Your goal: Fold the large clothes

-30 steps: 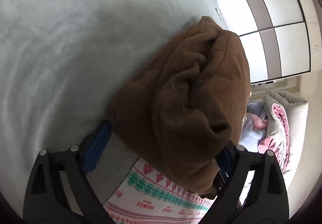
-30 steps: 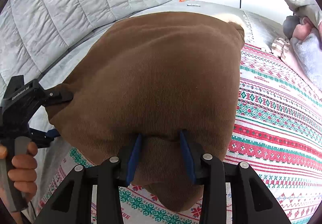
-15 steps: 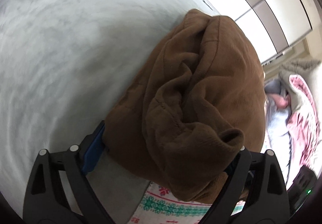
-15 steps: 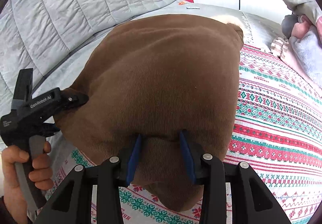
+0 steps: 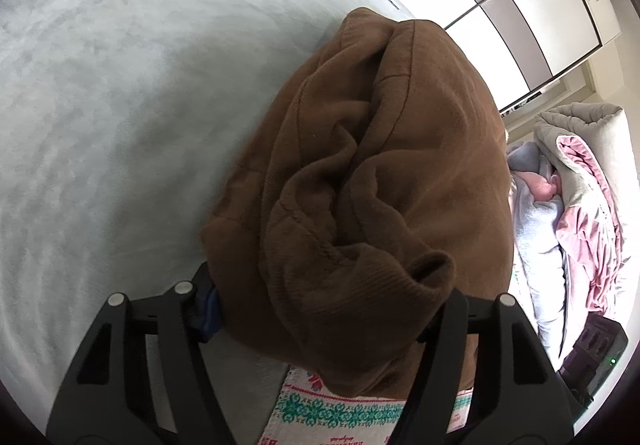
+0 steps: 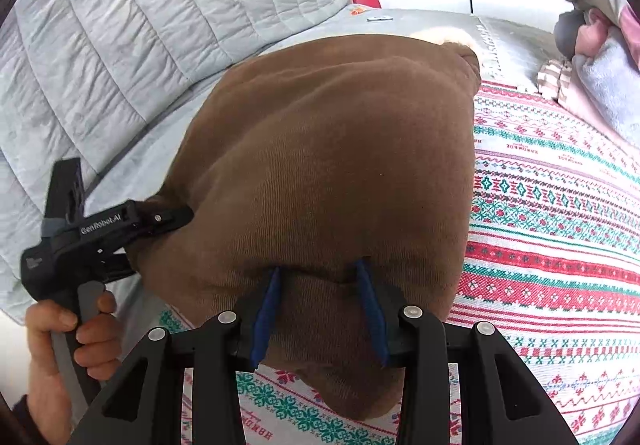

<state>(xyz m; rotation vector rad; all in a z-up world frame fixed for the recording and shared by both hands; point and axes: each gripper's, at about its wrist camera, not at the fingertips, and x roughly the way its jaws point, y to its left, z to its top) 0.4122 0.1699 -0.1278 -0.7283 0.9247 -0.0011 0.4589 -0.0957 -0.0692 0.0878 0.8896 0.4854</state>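
A large brown corduroy garment [image 6: 332, 173] is bunched and held up above the bed. My right gripper [image 6: 320, 305] is shut on a thick fold at its lower edge, blue pads pressed into the cloth. My left gripper [image 5: 320, 309] is shut on the garment's other side, where the brown folds [image 5: 360, 185] fill the space between the fingers. The left gripper also shows in the right wrist view [image 6: 160, 219], held by a hand at the garment's left edge.
A patterned red, green and white blanket [image 6: 560, 225] lies under the garment. A grey bedspread [image 5: 120, 85] spreads to the left, a quilted grey cover [image 6: 140, 37] behind. A pile of pink and grey bedding [image 5: 572, 205] lies at the right. White wardrobe doors [image 5: 500, 5] stand beyond.
Both grippers have lifted the brown garment a little and kept their hold. The left gripper has risen and swung toward the garment, hiding more of the patterned blanket.
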